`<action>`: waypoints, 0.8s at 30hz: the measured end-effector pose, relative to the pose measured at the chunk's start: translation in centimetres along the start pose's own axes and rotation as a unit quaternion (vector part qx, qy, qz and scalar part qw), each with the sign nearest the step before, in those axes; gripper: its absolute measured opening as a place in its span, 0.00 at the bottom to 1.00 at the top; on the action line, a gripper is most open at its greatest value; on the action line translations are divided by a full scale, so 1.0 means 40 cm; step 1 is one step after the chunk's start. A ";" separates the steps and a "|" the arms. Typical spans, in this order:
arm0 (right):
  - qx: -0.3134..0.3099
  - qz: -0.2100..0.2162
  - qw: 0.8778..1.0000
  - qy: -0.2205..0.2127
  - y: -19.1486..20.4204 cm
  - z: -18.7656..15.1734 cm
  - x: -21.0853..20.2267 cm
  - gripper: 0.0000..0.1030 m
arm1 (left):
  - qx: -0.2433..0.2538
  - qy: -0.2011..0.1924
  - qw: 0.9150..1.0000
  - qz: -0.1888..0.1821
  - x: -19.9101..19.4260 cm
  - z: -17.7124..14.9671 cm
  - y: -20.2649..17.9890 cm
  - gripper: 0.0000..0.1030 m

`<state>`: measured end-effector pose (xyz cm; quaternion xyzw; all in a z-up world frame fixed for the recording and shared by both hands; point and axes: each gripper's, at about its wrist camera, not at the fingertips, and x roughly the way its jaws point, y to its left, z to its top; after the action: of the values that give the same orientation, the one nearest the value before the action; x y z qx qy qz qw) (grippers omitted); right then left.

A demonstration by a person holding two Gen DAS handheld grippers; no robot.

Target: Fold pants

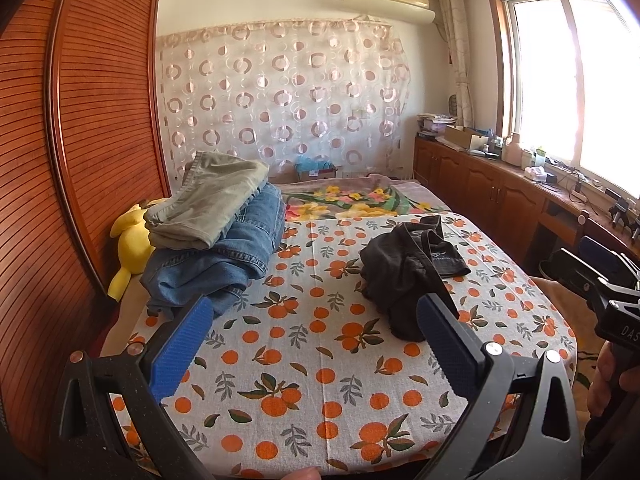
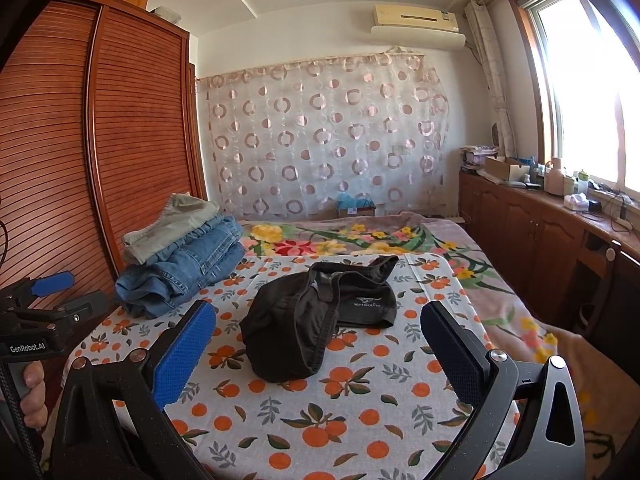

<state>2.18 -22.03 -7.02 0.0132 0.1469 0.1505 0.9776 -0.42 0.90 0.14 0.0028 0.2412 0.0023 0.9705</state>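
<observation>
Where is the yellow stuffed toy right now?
Only the left wrist view shows the yellow stuffed toy: at the bed's left edge against the wooden wardrobe, just behind the stack of folded pants.

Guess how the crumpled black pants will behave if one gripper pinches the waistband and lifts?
Likely floppy: the black pants lie in a soft, creased heap on the orange-print sheet, so the legs would probably dangle and unfurl. Probably light; the fabric looks thin. The layers are bunched, so a pinch may catch several at once.

Matt black cloth pants [image 2: 316, 316] lie on the printed cotton sheet [image 2: 360, 412] (beside it, slatted glossy wood wardrobe [image 2: 140, 128]).
</observation>
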 end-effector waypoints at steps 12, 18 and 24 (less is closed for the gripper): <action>0.000 -0.001 1.000 -0.001 0.001 -0.002 0.000 0.99 | 0.000 -0.001 1.000 0.000 0.000 0.001 -0.002 0.99; 0.000 -0.001 1.000 -0.001 0.001 -0.002 0.000 0.99 | 0.000 -0.001 1.000 0.000 -0.001 0.001 -0.003 0.99; 0.000 0.000 1.000 -0.001 0.000 -0.002 -0.001 0.99 | 0.000 -0.003 1.000 0.000 0.000 0.002 -0.001 0.99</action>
<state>2.13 -22.02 -7.09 0.0132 0.1454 0.1506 0.9778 -0.38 0.86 0.21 0.0032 0.2381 0.0021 0.9712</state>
